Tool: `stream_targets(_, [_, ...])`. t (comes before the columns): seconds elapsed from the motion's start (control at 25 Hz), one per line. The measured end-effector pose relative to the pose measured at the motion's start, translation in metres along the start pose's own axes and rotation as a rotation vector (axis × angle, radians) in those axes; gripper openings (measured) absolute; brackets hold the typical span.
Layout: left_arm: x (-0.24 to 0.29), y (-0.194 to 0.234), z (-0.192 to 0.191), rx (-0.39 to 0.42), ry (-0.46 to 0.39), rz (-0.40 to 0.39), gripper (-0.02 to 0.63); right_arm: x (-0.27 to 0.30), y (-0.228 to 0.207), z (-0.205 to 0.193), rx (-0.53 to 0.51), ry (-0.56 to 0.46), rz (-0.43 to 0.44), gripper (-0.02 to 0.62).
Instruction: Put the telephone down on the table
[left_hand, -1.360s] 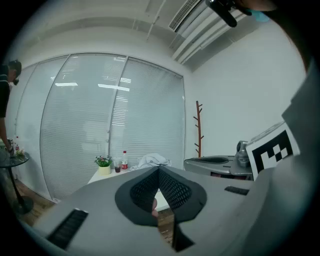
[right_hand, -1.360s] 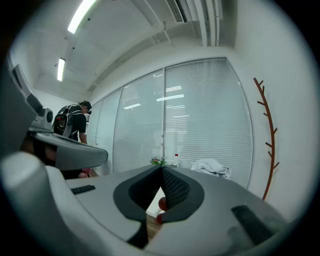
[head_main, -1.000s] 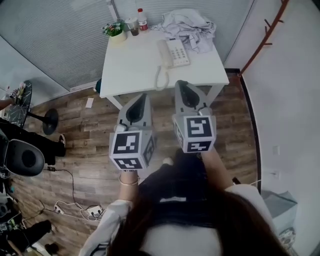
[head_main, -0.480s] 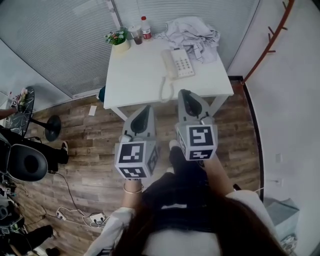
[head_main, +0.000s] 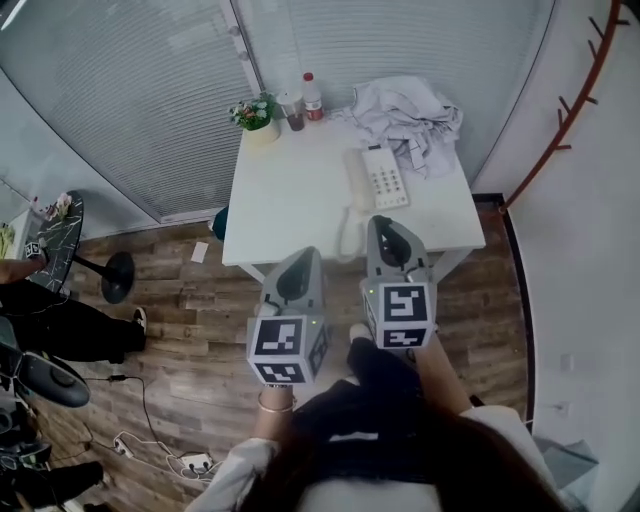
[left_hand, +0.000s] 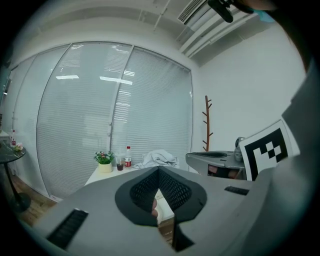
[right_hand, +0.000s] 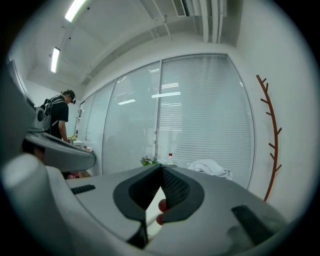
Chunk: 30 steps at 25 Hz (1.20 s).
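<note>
Office corner with closed blinds (head_main: 150, 90) on two sides, a plank floor (head_main: 190, 300) and a white table (head_main: 300, 200) standing against the blinds; I take the table as the reference. The telephone (head_main: 383, 178) lies flat on the table's right half, keypad up, and neither tool touches it. Its cord (head_main: 347, 235) trails off the table's near edge. Just behind the telephone, at the table's far right corner, a grey cloth (head_main: 405, 115) is heaped. Along the table's far edge stand a plant (head_main: 258, 118), a cup (head_main: 293, 113) and a bottle (head_main: 312, 97) in a row. A coat rack (head_main: 575, 110) rises by the wall right of the table. Both tools are held on the near side of the table. The left gripper (head_main: 303, 262) is over the floor just short of the near edge. The right gripper (head_main: 383, 228) has its tip at that edge, close below the telephone. In the left gripper view I read the jaws of the left gripper (left_hand: 159, 170) as brought together at the tips, with nothing between them; the table shows beyond. In the right gripper view the right gripper (right_hand: 161, 167) is likewise closed and empty. A person (right_hand: 59, 117) stands well left of the table. In the head view a round stand (head_main: 55, 235) and a cable (head_main: 150, 400) occupy the floor to the table's left.
</note>
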<state>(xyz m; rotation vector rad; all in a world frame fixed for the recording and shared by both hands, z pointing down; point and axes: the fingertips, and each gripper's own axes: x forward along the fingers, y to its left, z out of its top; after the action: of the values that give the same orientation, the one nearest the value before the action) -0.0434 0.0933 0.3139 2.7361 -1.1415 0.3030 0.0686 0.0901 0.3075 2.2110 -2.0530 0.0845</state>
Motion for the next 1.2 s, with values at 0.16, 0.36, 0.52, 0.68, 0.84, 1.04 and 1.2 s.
stream_targets(0.16, [0.025,0.016,0.004,-0.018,0.002,0.020,0.002,0.030,-0.004,0.001,0.007,0.004,0.031,-0.003])
stream_targets(0.36, [0.053,0.028,0.012,-0.028,0.007,0.040,0.002,0.064,-0.013,0.002,0.005,0.014,0.065,-0.003])
stream_targets(0.52, [0.077,0.033,0.016,-0.019,0.009,0.050,0.002,0.088,-0.023,-0.001,0.000,0.027,0.074,-0.003])
stream_targets(0.68, [0.099,0.033,0.021,-0.017,0.016,0.062,0.002,0.108,-0.039,-0.002,0.004,0.029,0.072,-0.003])
stream_targets(0.84, [0.113,0.035,0.021,-0.027,0.023,0.094,0.002,0.125,-0.042,-0.006,0.036,0.038,0.102,-0.003])
stream_targets(1.04, [0.119,0.039,0.023,-0.023,-0.005,0.129,0.002,0.137,-0.039,-0.016,0.025,0.050,0.138,-0.003])
stream_targets(1.2, [0.119,0.039,0.017,-0.032,0.009,0.133,0.002,0.143,-0.043,-0.023,0.025,0.064,0.129,-0.003])
